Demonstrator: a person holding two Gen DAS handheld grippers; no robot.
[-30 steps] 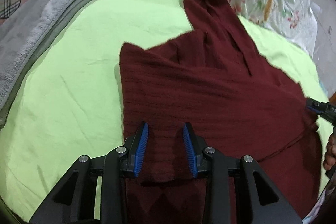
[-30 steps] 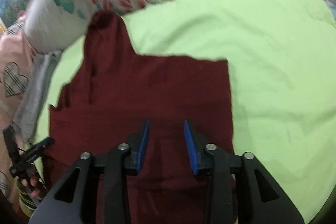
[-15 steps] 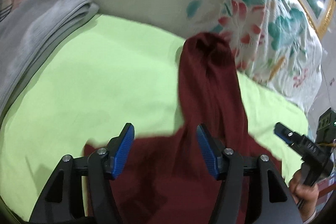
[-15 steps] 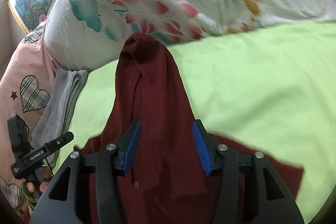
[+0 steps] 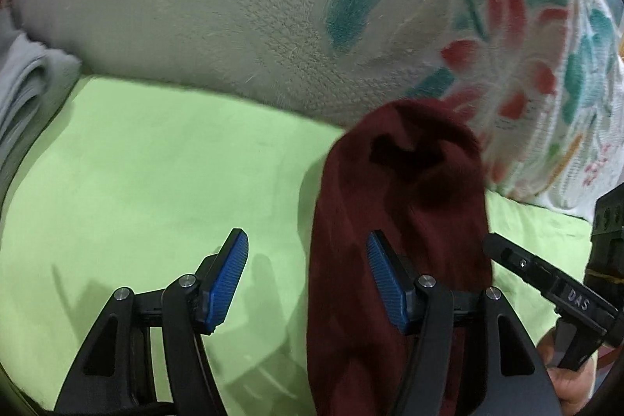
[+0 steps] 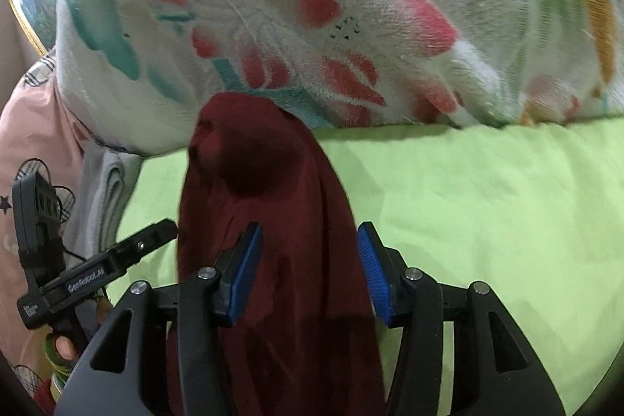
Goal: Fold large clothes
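Nearest, the left gripper (image 5: 306, 275) has its jaws spread and pinching nothing; its right pad sits against the edge of the dark maroon knitted garment (image 5: 394, 221). The right gripper (image 6: 308, 269) straddles the same garment (image 6: 269, 213), its jaws closing, pads not yet pressing the cloth.

The garment lies on the lime-green bed sheet (image 5: 156, 174) as a long narrow strip, running toward the head edge of the bed, its far end against the white floral plush blanket (image 6: 351, 6). A folded grey towel (image 5: 23, 92) lies at the bed's left edge.

Judgement: lengthwise folding appears done; crosswise folds remain.
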